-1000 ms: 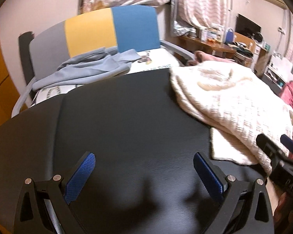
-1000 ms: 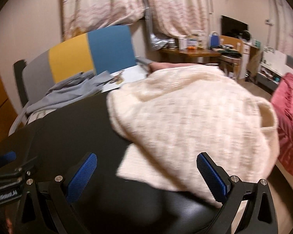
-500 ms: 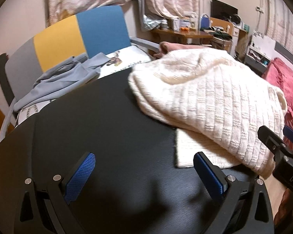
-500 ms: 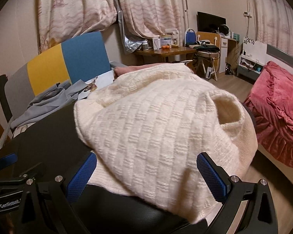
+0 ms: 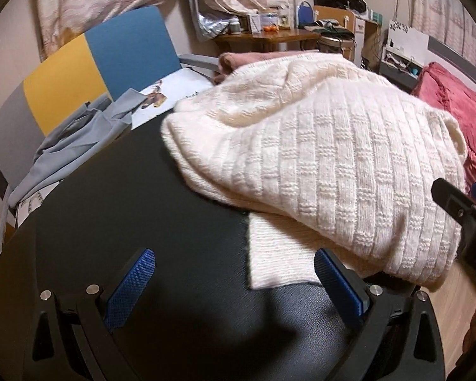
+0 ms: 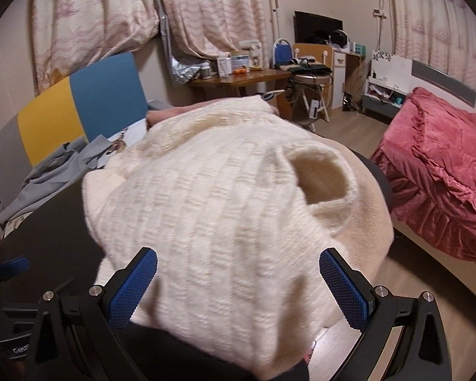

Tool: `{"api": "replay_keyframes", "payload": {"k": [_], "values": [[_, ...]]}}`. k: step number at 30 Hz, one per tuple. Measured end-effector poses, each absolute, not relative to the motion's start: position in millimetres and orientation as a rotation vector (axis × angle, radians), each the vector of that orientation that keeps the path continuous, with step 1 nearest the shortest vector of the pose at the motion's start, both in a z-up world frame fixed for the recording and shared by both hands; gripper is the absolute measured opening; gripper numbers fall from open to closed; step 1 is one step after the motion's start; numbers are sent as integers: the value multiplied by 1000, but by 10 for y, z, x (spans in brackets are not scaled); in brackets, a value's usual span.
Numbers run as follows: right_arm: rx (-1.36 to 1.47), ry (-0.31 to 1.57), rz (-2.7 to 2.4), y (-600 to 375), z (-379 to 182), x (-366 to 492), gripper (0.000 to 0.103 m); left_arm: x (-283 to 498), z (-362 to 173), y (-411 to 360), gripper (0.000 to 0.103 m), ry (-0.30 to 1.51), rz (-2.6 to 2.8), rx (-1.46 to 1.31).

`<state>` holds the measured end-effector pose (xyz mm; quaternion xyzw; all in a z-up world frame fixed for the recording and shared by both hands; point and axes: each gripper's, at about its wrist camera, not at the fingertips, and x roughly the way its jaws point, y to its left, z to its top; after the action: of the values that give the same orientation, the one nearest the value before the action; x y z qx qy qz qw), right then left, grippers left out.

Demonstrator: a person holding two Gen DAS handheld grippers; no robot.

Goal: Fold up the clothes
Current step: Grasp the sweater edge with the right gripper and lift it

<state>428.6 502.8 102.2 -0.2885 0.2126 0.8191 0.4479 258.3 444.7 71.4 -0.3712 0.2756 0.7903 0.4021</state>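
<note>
Left wrist view, left gripper (image 5: 234,282) jaws wide, empty, right gripper (image 6: 238,285) wide over cream sweater (image 6: 212,209), gripping nothing.

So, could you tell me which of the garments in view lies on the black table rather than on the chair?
The cream knit sweater; it is spread over the black table, while the grey garment lies on the chair.

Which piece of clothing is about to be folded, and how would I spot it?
Find the round black table. Heaped on its right half lies a cream knit sweater, thick, with a woven-block texture. Unlike the thin grey garment draped on the chair behind, it is bulky and pale, right before the open right tongs.
</note>
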Motion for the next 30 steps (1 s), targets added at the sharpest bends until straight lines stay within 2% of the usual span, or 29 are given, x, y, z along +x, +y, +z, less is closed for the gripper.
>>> {"api": "replay_keyframes", "payload": {"k": [6, 15, 20, 21, 24, 26, 28, 29, 30], "values": [[-704, 612, 2030, 5185, 1008, 4404, 103, 2532, 560, 4694, 103, 712, 1930, -997], [-697, 625, 2043, 5274, 993, 4432, 102, 2478, 466, 5063, 103, 758, 1897, -986], [-687, 645, 2093, 5419, 1058, 4332, 78, 2434, 348, 5193, 103, 796, 1857, -990], [-688, 674, 2093, 5489, 1057, 4321, 72, 2425, 337, 5178, 103, 784, 1856, -997], [-650, 811, 2100, 5722, 1039, 4329, 65, 2398, 293, 5099, 103, 766, 1844, -1021], [-627, 890, 2097, 5866, 1020, 4323, 56, 2393, 241, 5055, 103, 773, 1834, -1041], [-612, 947, 2097, 5995, 1008, 4285, 31, 2398, 190, 5034, 103, 783, 1826, -1064], [-607, 962, 2100, 6045, 1009, 4262, 24, 2404, 158, 5023, 103, 789, 1823, -1076], [-608, 956, 2108, 6067, 1023, 4233, 10, 2398, 134, 5008, 103, 797, 1821, -1083]]}}
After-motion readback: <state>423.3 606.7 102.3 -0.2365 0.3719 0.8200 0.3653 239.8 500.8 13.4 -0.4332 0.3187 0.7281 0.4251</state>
